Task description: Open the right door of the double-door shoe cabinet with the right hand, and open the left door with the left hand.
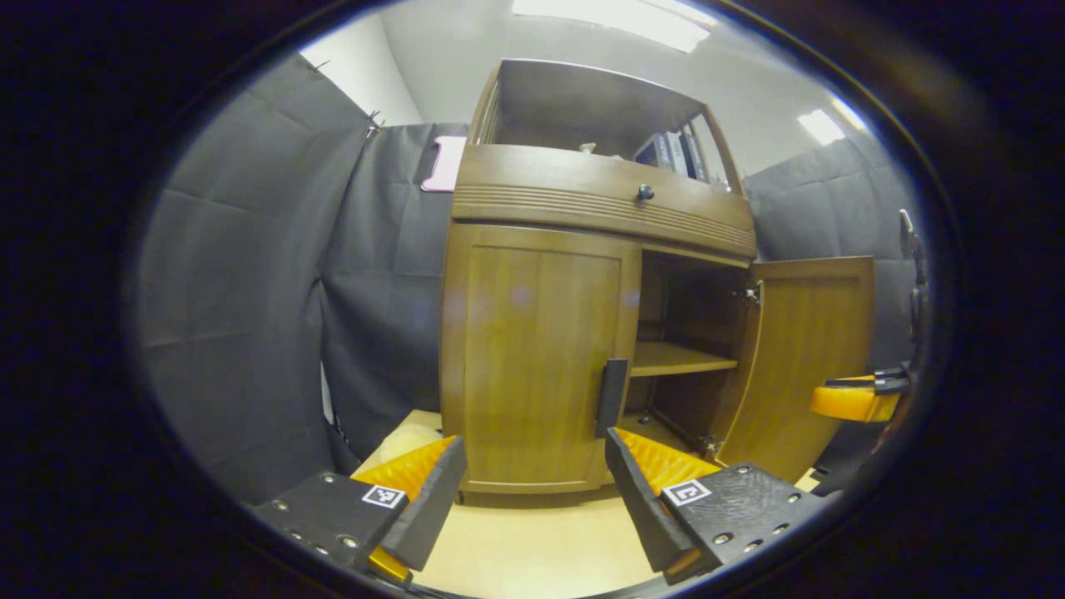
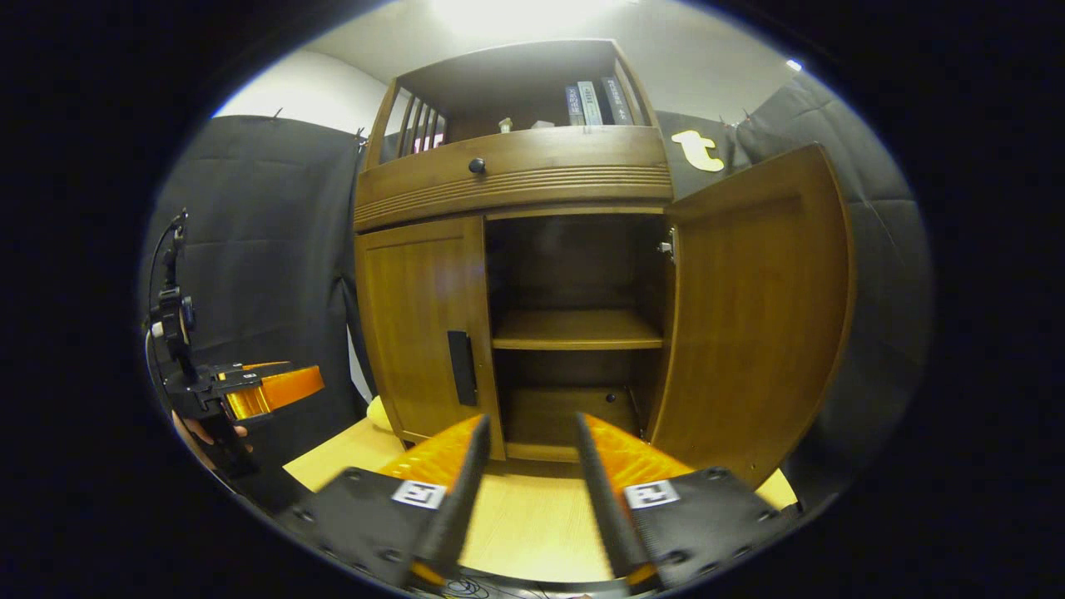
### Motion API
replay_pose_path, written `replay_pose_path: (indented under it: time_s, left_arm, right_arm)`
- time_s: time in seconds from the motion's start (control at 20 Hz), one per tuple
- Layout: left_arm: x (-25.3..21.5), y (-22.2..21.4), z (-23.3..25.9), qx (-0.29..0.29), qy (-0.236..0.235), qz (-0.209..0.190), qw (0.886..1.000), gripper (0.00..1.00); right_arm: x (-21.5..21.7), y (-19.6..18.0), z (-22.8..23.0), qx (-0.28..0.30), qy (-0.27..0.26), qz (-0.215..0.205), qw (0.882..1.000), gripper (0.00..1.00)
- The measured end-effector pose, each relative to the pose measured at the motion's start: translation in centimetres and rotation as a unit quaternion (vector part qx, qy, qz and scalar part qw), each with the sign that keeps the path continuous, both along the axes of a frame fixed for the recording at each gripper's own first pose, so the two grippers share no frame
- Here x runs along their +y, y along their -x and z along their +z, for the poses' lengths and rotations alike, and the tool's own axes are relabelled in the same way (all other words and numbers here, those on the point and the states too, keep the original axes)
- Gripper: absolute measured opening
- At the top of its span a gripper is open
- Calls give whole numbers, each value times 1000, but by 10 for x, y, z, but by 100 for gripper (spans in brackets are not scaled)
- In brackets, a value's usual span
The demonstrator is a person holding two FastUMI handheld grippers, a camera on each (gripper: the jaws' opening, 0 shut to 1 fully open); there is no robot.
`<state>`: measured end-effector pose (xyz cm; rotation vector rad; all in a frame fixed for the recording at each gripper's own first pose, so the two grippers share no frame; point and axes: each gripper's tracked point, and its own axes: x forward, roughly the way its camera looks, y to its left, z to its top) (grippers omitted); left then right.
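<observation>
Standing ajar right door [image 2: 753, 308], left door [image 2: 424, 333] closed

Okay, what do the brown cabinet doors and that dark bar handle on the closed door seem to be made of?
The brown cabinet doors look like wood or wood veneer, semi-gloss: visible grain and soft reflections. The dark vertical bar handle looks matte black, metal or plastic; I can't tell which.

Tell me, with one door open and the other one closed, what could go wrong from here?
The left gripper is open and short of the left door's handle, a slim vertical bar, so its fingers could slip off or miss it. That handle sits at the door's inner edge, beside the open compartment, so a finger might poke inside instead. The right door stands wide open near the right gripper, which might bump it.
</observation>
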<state>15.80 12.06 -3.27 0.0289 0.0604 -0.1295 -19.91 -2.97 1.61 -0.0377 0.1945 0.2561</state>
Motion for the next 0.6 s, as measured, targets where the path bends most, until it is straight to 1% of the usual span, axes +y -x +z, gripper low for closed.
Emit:
replay_pose_path:
  time_s: [0.05,0.1,0.2,0.4,0.6]
  left_arm:
    - [-2,-5,4,-2,4,-2,1000,98]
    - [-3,-23,1,-2,7,-3,1000,98]
    - [-8,-43,1,-2,6,-5,1000,98]
    - [-31,-89,6,-7,-9,-8,1000,97]
    - [-59,-132,3,-1,-18,-18,1000,97]
  right_arm:
    - [2,-5,-1,-5,5,-1,1000,82]
    - [1,-9,1,-11,7,-4,1000,98]
    - [5,-23,0,-16,7,1,1000,94]
    - [4,-49,-2,-23,5,7,1000,97]
    - [-4,-73,-4,-33,10,0,999,97]
